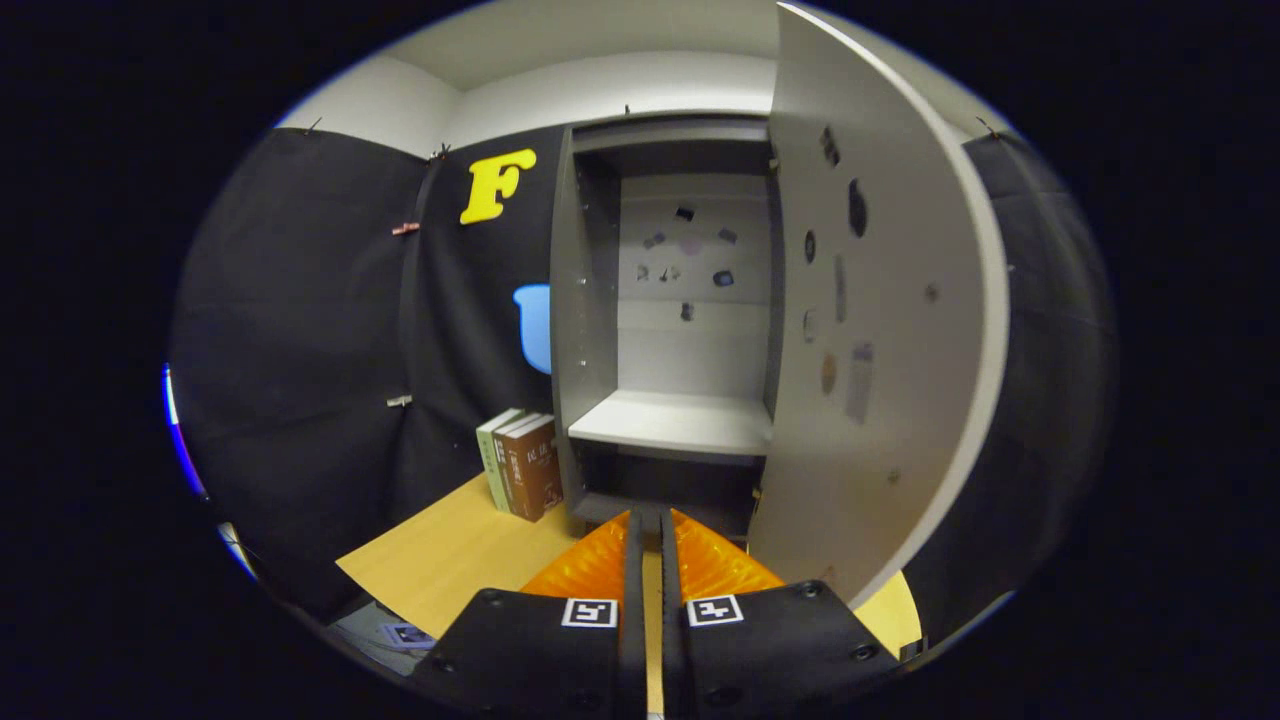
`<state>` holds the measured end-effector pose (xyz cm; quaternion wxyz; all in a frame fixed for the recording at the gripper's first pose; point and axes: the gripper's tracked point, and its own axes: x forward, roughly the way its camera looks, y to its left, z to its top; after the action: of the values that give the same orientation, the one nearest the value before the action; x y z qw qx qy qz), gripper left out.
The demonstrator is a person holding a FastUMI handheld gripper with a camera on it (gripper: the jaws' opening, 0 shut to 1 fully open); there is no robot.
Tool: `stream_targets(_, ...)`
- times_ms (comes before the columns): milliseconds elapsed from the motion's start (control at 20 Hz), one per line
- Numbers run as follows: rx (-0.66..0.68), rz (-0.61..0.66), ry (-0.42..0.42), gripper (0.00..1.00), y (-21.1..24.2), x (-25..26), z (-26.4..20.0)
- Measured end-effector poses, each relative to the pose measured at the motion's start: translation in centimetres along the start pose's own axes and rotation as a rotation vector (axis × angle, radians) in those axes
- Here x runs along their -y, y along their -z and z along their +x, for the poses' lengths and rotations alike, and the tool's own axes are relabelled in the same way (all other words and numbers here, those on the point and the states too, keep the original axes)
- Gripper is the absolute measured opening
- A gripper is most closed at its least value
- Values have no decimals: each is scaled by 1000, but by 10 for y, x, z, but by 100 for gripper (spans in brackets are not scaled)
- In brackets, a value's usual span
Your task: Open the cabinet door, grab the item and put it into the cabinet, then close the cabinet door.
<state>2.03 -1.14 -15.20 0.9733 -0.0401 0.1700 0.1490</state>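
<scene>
The stack of upright books (pixel 522 462), brown and green covered, stands on the pale wooden desk (pixel 450 560) just left of the tall grey cabinet (pixel 585 300), touching its side. The cabinet's grey door (pixel 880 330) hangs open to the right. The tongs (pixel 650 530) point at the cabinet's base, clenched on nothing. Swinging left for the books could clip the cabinet's side panel. The shelf (pixel 675 420) inside the cabinet offers open room; the door's edge crowds the right.
</scene>
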Motion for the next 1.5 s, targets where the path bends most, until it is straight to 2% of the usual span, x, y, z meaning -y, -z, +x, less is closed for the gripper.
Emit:
stream_targets(150,-124,-1,-7,12,55,-24,50)
stream_targets(300,-280,0,11,12,117,-36,81)
stream_targets(350,-330,17,20,20,132,-39,86)
stream_targets(450,-419,57,36,22,168,-44,102)
stream_targets(550,-477,75,42,42,198,-50,110)
stream_targets(700,-569,89,54,53,248,-54,119)
stream_targets(800,-624,101,66,56,278,-52,122)
stream_targets(1100,-730,105,88,52,344,-48,141)
stream_targets(1450,-810,87,115,54,382,-43,149)
stream_targets(1500,-808,91,110,46,382,-42,150)
